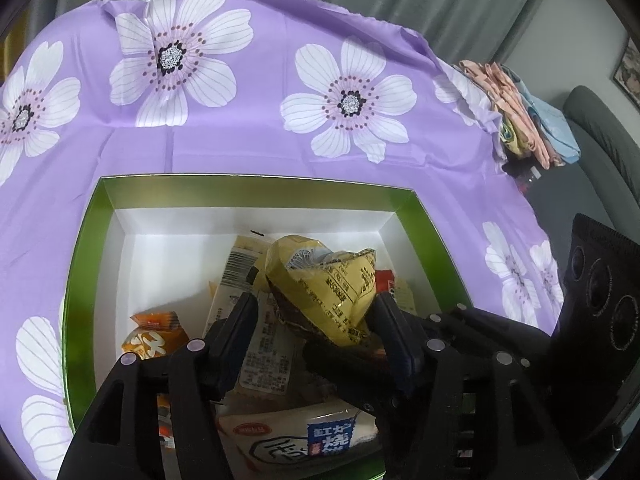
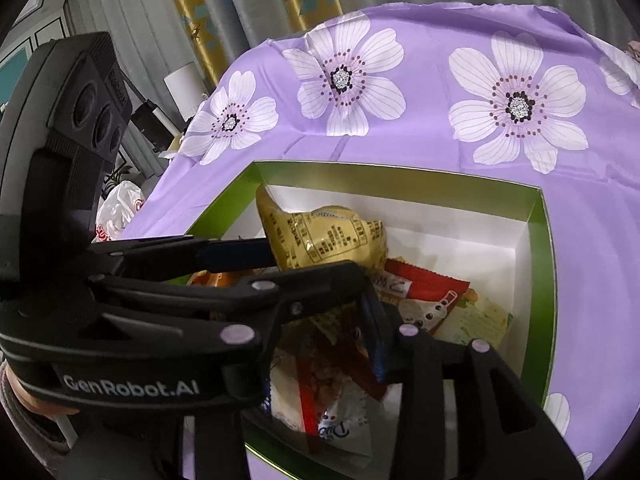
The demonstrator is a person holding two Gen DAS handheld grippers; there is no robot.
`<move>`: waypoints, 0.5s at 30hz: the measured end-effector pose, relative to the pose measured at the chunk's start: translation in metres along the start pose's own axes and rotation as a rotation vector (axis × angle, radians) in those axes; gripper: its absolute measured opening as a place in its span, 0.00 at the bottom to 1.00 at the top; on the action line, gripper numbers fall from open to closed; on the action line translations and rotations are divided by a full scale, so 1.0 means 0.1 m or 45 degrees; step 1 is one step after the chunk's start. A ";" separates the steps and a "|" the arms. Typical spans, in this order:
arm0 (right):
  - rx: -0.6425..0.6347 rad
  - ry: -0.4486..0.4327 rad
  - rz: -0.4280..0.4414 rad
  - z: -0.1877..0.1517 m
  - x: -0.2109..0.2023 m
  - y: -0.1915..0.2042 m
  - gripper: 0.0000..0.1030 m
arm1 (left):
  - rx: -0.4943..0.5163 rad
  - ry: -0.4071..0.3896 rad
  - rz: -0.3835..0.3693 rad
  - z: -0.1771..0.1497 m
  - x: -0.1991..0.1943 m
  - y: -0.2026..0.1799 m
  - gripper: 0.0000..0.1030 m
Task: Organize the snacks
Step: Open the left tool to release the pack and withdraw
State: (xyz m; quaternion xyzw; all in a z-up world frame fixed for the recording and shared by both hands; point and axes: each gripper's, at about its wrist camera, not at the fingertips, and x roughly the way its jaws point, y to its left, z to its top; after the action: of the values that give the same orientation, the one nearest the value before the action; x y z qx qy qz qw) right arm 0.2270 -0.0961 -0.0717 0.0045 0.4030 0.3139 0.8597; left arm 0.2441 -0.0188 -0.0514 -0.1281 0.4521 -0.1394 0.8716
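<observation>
Gripping a crumpled yellow snack packet (image 1: 324,280) over the box (image 1: 256,188), the left gripper (image 1: 316,312) has its two fingers pressed against the packet's sides, and the packet's lower end is hidden between them. Seen from the right wrist, the same packet (image 2: 324,236) sticks up past the left gripper's (image 2: 320,260) dark fingers, inside the near left part of the box (image 2: 540,216). An orange packet (image 1: 156,336), a white wrapper with small print (image 1: 264,360) and a packet with a blue label (image 1: 296,436) lie on the box floor, each partly covered by the gripper's frame. The right gripper (image 2: 372,344) hangs low over a red and white packet (image 2: 340,408); only one of its fingers shows clearly, so I cannot tell how its jaws stand. A purple flowered cloth (image 1: 248,152) lies under the box, running out of view at the edges
</observation>
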 end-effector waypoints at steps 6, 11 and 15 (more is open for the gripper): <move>-0.005 -0.006 -0.009 0.00 -0.02 0.00 0.39 | 0.002 -0.006 0.010 0.00 -0.02 0.00 0.61; -0.001 -0.013 -0.021 0.00 -0.05 0.00 0.41 | 0.001 -0.022 0.060 -0.01 -0.04 0.01 0.72; -0.009 -0.027 -0.057 0.00 -0.10 0.00 0.50 | 0.017 -0.049 0.100 -0.02 -0.08 -0.02 0.76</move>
State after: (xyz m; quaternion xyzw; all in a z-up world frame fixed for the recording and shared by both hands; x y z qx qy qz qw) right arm 0.2221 -0.1014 -0.0653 -0.0040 0.3927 0.2960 0.8707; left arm 0.2374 -0.0183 -0.0454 -0.1069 0.4389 -0.1057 0.8858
